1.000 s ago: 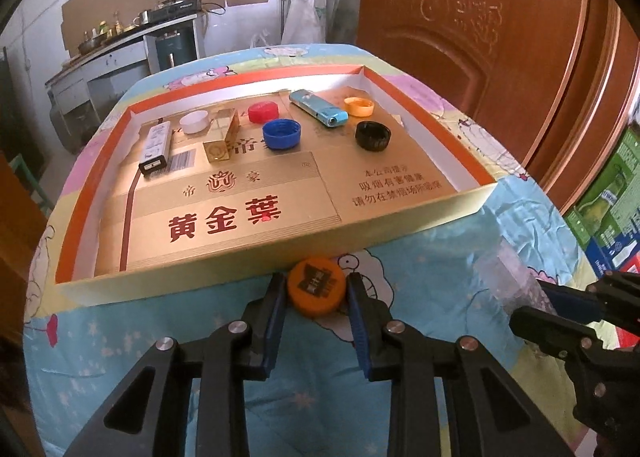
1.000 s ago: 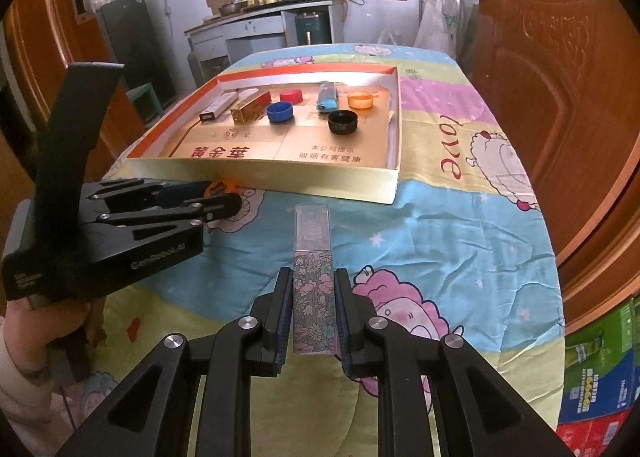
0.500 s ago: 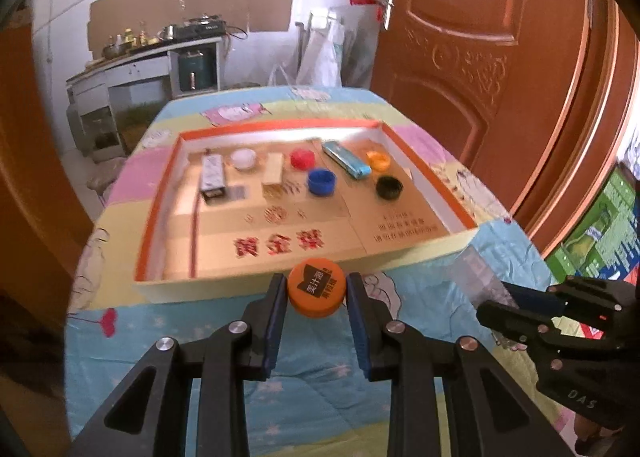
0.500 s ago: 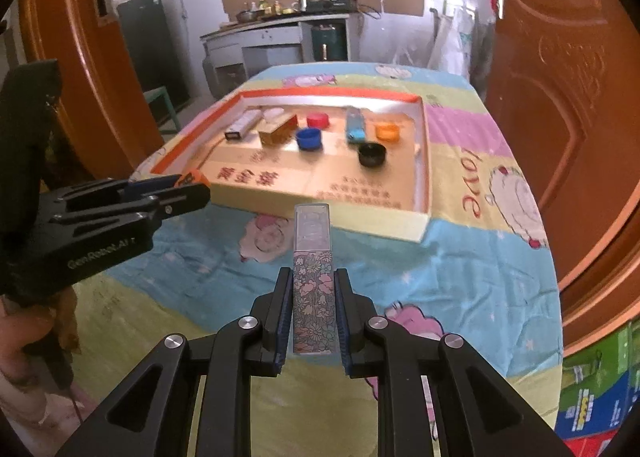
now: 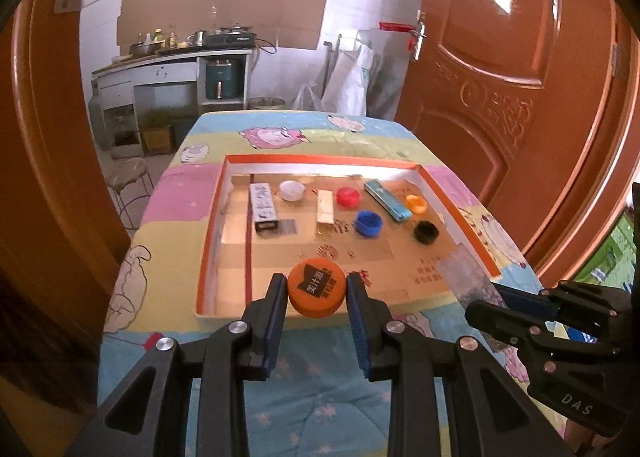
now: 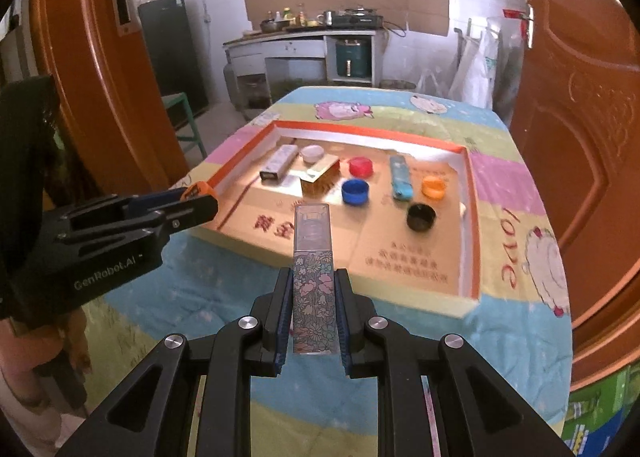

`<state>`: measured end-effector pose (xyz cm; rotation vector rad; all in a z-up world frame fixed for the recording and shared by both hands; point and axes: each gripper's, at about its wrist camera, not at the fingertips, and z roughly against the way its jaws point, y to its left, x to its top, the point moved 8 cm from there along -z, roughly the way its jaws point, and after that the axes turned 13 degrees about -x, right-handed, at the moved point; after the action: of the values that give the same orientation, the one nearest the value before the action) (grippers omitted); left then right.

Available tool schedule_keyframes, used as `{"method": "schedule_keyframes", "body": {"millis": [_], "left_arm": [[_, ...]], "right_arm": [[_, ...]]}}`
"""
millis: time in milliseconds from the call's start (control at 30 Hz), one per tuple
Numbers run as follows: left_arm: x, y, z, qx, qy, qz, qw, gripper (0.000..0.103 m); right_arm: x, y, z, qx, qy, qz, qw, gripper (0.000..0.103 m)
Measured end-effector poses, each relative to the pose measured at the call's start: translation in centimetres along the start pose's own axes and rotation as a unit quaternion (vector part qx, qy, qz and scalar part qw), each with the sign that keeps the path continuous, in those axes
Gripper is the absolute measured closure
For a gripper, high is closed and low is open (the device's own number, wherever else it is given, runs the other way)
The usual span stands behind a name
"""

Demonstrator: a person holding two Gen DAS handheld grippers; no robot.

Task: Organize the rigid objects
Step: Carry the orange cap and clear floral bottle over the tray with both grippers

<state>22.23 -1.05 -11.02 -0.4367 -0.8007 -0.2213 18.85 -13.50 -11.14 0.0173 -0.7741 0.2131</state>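
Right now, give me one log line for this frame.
left claw: shut on orange cap | right claw: shut on floral box | both raised before tray

Left gripper (image 5: 316, 293): matt black plastic, bright metal rivets, blue rubbery-looking pads lining the jaws. Right gripper (image 6: 313, 293): same finish.
Orange cap (image 5: 316, 292): smooth plastic, slight sheen, black print.
Floral box (image 6: 314, 281): clear glossy plastic, printed flower paper inside.
Tray (image 5: 208, 241): matt cardboard, orange rim, white inner walls, tan printed floor.
Cloth (image 5: 328, 401) over the surface: soft, quilted, matt cartoon print.
Door (image 5: 500, 69): glossy, carved, red-brown wood look.
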Motion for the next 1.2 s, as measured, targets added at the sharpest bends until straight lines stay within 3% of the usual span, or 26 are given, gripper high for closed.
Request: {"method": "schedule_keyframes", "body": {"millis": [500,1200], "left_arm": [[2.1,4.5,-2.6,0.015,-0.007,0.035,0.9993,0.072],[2.1,6.2,-6.1,0.017,0.015,0.055,0.9982,0.072]], "right_arm": [[4.2,2.4,-4.4,0.017,0.008,0.016,1.000,0.083],[4.4,2.9,-9.2,0.027,0.037,0.023,0.999,0.083]]}}
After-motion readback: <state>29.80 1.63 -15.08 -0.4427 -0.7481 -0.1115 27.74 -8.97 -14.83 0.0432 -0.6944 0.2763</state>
